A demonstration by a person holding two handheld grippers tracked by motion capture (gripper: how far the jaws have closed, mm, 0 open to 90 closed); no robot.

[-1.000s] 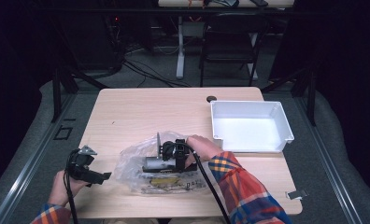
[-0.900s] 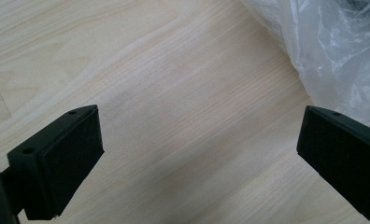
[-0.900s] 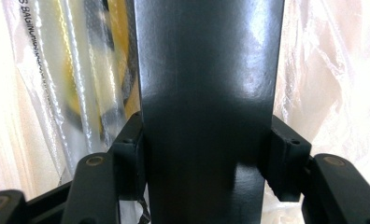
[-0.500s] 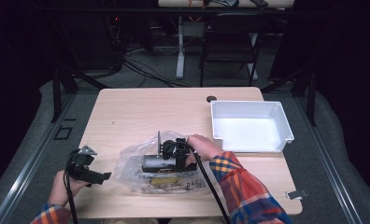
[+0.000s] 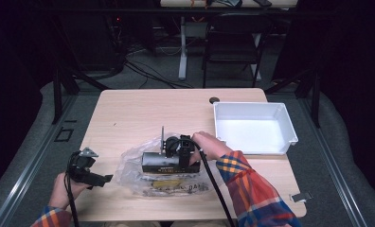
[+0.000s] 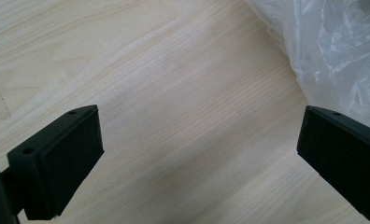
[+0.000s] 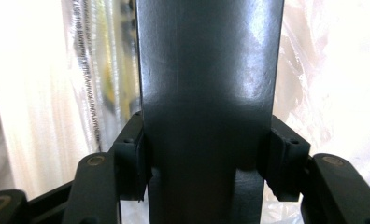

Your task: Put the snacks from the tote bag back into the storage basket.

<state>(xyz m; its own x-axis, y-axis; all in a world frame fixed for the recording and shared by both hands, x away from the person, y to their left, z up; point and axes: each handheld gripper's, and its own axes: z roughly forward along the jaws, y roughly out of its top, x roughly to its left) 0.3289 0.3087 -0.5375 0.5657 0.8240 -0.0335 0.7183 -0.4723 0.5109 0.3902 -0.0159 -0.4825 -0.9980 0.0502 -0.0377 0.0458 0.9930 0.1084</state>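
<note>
White tray [image 5: 290, 137] sits right on the table [image 5: 143, 109].

a high camera looked forward and down over the whole table [image 5: 129, 109]; both gripper cameras sat close, sharing the clear plastic bag [image 6: 342, 51].

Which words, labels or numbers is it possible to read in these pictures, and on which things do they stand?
No text can be read for certain.
Plastic bag, high view: a line of dark print, too blurred to read.
Plastic bag, right gripper view: small print running along it, too blurred to read.
Black box, held by the right gripper: no print visible.
White tray: no print visible.
</note>
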